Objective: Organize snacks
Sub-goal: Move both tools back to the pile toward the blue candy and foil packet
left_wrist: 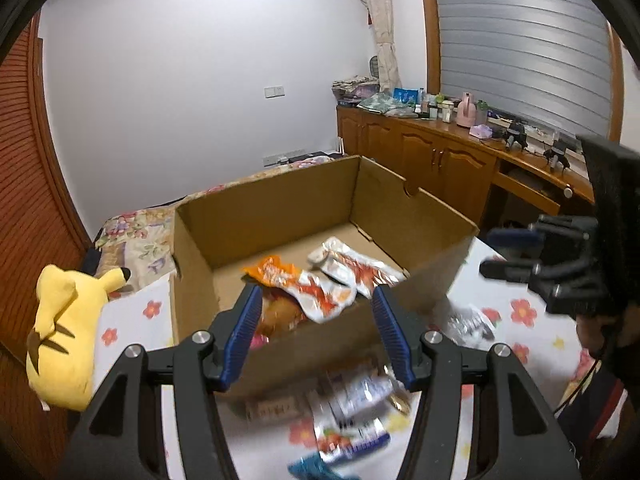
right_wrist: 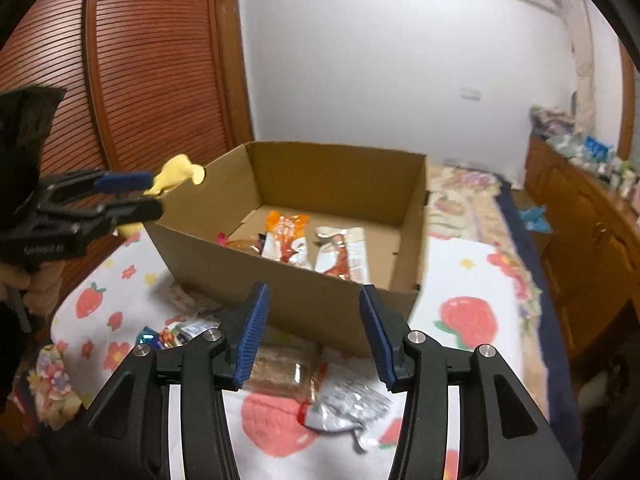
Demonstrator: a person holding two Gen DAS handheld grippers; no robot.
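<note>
An open cardboard box (left_wrist: 280, 208) (right_wrist: 336, 172) stands on a flower-print cloth. Inside lie orange-and-white snack packets (left_wrist: 316, 292) (right_wrist: 286, 240), another white packet (left_wrist: 352, 266) (right_wrist: 342, 256) and a brown snack (left_wrist: 280, 314). My left gripper (left_wrist: 316, 334) is open and empty, just before the box's near wall; it also shows in the right wrist view (right_wrist: 132, 196). Loose packets (left_wrist: 352, 412) lie on the cloth below it. My right gripper (right_wrist: 312, 334) is open and empty above a brown packet (right_wrist: 280, 372) and a silver packet (right_wrist: 344, 408); it also shows in the left wrist view (left_wrist: 504, 252).
A yellow plush toy (left_wrist: 64, 332) (right_wrist: 176, 178) lies left of the box. A floral bedspread (left_wrist: 132, 232) is behind it. A wooden cabinet (left_wrist: 432, 160) with clutter stands at the right. A slatted wooden door (right_wrist: 148, 60) is at the left.
</note>
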